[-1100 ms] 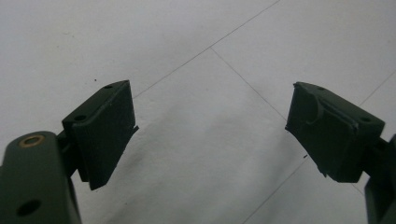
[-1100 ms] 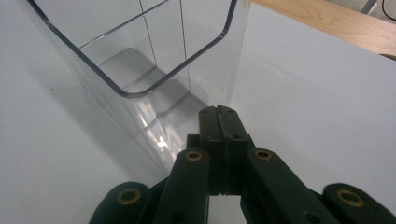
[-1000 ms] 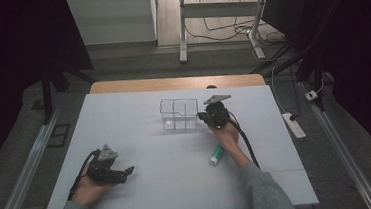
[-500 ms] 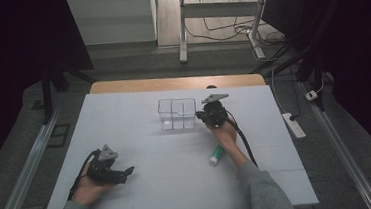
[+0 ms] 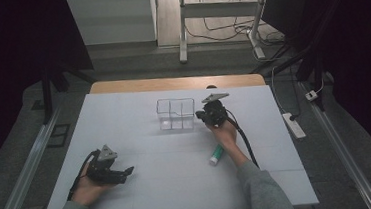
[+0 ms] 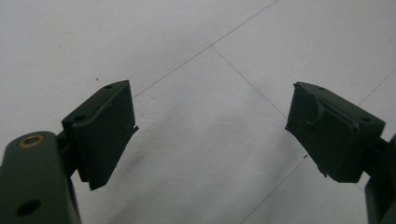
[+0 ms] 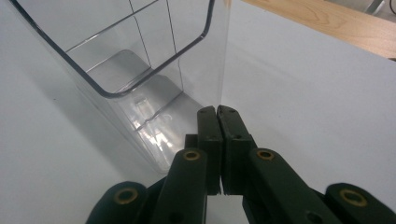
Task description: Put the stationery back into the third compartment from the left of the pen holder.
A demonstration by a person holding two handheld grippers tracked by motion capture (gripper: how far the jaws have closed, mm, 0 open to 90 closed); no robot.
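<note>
A clear plastic container [image 5: 175, 114] with inner dividers stands on the white table [image 5: 141, 138] toward the back middle. My right gripper [image 5: 205, 117] is just right of it, jaws shut with nothing between them. In the right gripper view its fingertips [image 7: 217, 111] meet at the container's [image 7: 140, 70] near bottom corner, touching or nearly touching it. A white tube with a green cap [image 5: 216, 154] lies on the table beside the right forearm. My left gripper [image 5: 123, 173] rests near the front left, open and empty, and its pads [image 6: 105, 130] hover over bare table.
A wooden strip [image 5: 172, 83] runs along the table's far edge. Beyond the table are desk legs and cables on the floor, and a power strip [image 5: 294, 124] lies to the right. A metal rail [image 5: 28, 167] runs along the table's left side.
The container has shifted slightly to the left with the right gripper against it. The left gripper has stayed where it was.
</note>
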